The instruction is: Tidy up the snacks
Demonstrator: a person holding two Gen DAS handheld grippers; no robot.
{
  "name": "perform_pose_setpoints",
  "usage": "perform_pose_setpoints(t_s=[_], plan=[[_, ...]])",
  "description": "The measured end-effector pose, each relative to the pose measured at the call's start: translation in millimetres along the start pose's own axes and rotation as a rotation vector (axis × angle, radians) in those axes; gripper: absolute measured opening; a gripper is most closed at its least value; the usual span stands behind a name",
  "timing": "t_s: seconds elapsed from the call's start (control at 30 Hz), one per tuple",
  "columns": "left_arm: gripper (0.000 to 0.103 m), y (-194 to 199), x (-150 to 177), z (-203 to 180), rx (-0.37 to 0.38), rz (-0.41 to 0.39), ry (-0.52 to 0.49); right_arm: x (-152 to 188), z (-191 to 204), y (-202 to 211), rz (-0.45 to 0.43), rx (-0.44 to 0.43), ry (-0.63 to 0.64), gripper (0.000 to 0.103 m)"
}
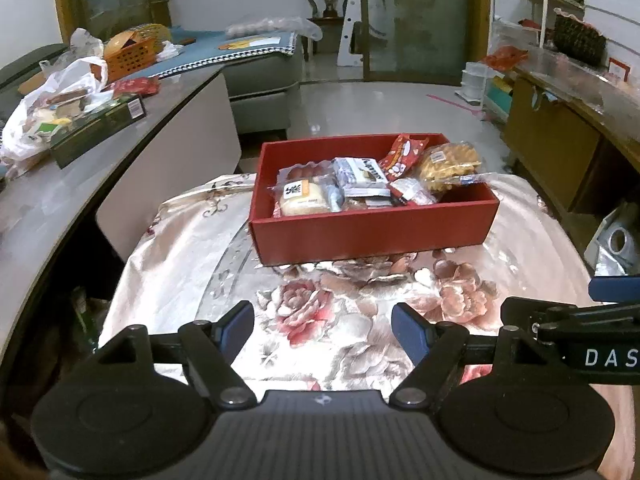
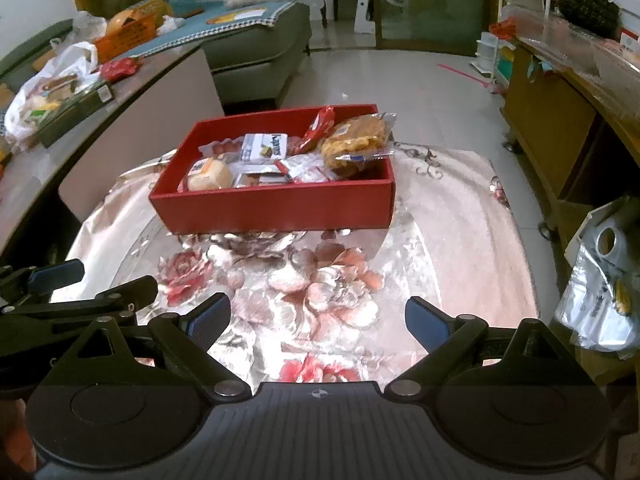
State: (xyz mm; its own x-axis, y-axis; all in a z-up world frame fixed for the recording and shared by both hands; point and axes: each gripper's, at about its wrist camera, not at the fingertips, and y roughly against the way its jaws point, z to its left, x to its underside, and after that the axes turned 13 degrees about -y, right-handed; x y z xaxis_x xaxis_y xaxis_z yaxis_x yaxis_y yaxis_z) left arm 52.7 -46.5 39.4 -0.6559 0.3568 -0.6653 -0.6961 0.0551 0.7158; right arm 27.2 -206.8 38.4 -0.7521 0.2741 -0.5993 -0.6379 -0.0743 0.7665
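Snacks (image 1: 360, 184) crowded in red box (image 1: 372, 232), labels unreadable, lower packets hidden

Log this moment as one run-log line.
left gripper: jaws open, empty | right gripper: jaws open, empty | red cardboard box: snack packets inside, on floral cloth

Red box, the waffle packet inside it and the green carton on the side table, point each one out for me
red box (image 1: 372, 234), left wrist view, middle of its near wall
waffle packet (image 2: 354, 140), right wrist view, on the golden waffles
green carton (image 1: 96, 130), left wrist view, on its long side face
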Motion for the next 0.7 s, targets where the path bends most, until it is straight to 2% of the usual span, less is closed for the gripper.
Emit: perform_pose_setpoints(t_s=[0.17,0.4,0.7], plan=[[0.071,5,7,1,-0.017,0.006,0.0,7,2,3,0.006,-0.003,0.013,0.097],[0.08,12,16,4,-0.024,0.011,0.025,14,4,10,0.008,-0.013,0.021,0.097],[0.081,21,22,3,-0.045,-0.005,0.017,19,5,17,0.008,-0.022,0.034,0.098]])
